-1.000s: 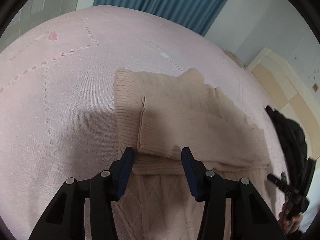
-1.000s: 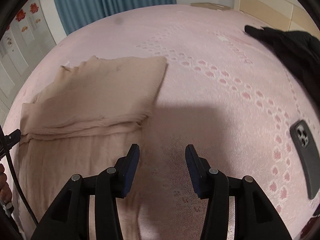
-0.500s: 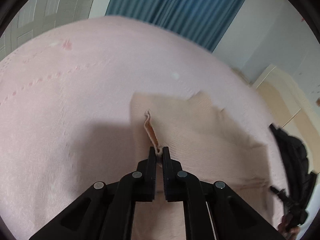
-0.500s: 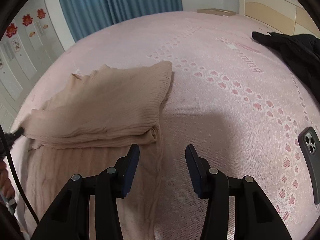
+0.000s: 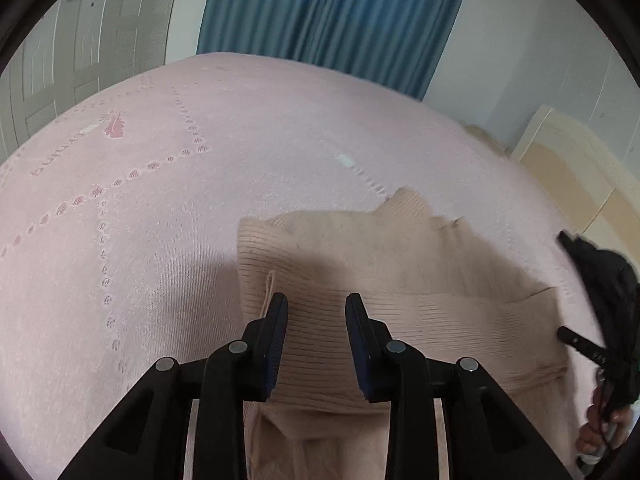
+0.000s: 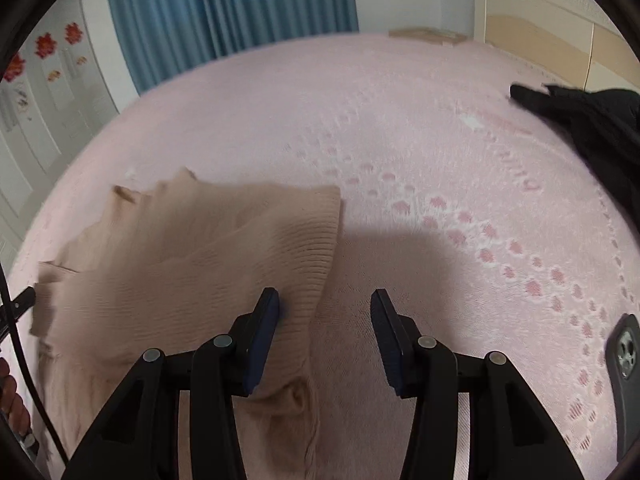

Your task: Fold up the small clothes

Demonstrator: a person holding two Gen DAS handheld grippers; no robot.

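A beige ribbed knit sweater (image 5: 384, 280) lies on the pink bedspread (image 5: 160, 184), with a sleeve folded across its body. My left gripper (image 5: 316, 308) is open and empty, just above the folded sleeve near the sweater's left edge. In the right wrist view the sweater (image 6: 192, 248) fills the lower left. My right gripper (image 6: 325, 307) is open and empty, with its left finger over the sweater's right edge and its right finger over bare bedspread (image 6: 420, 140).
A black garment (image 6: 592, 120) lies at the bed's far right and also shows in the left wrist view (image 5: 608, 280). A dark phone (image 6: 624, 380) lies at the right edge. Blue curtains (image 5: 332, 16) and a cream headboard (image 6: 552, 12) stand behind.
My left gripper shut on the sleeve fold half a second ago, then let it go and opened again. The sleeve now lies further across the sweater. My right gripper moved left over the sweater's edge.
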